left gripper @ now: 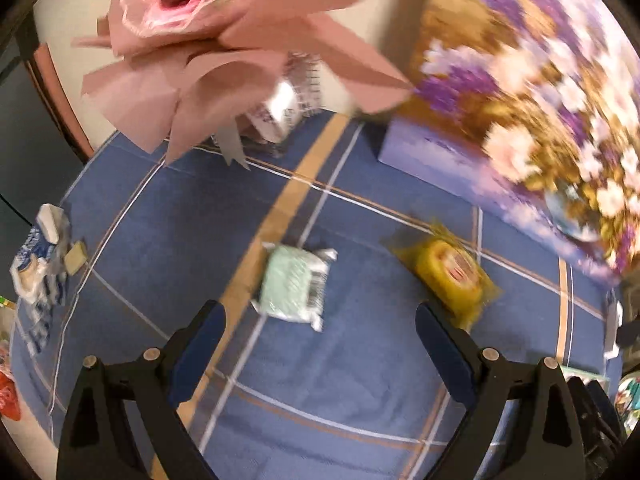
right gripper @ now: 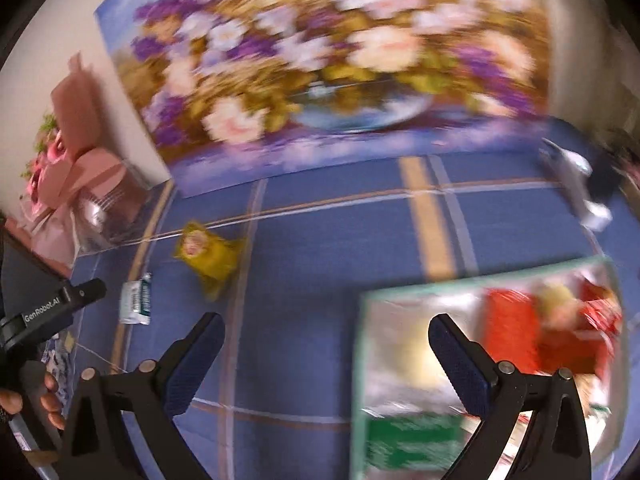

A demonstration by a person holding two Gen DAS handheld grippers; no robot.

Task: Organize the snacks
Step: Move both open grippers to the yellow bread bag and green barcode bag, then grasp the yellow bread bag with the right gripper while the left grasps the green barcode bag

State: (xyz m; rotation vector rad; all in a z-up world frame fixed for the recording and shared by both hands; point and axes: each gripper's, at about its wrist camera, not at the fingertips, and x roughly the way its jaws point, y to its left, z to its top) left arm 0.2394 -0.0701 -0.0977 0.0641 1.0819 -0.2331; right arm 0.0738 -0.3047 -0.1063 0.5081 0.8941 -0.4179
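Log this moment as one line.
left gripper: open, empty | right gripper: open, empty | mint-green packet, yellow packet: on blue tablecloth | box: holds red snacks

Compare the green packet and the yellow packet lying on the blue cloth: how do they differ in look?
The green packet is pale mint and opaque, with a barcode at one end; the yellow packet is see-through yellow wrap around a round item with a red label. The green packet looks squarish and puffy; the yellow packet's contents look round. Both lie flat on the cloth, apart, untouched.
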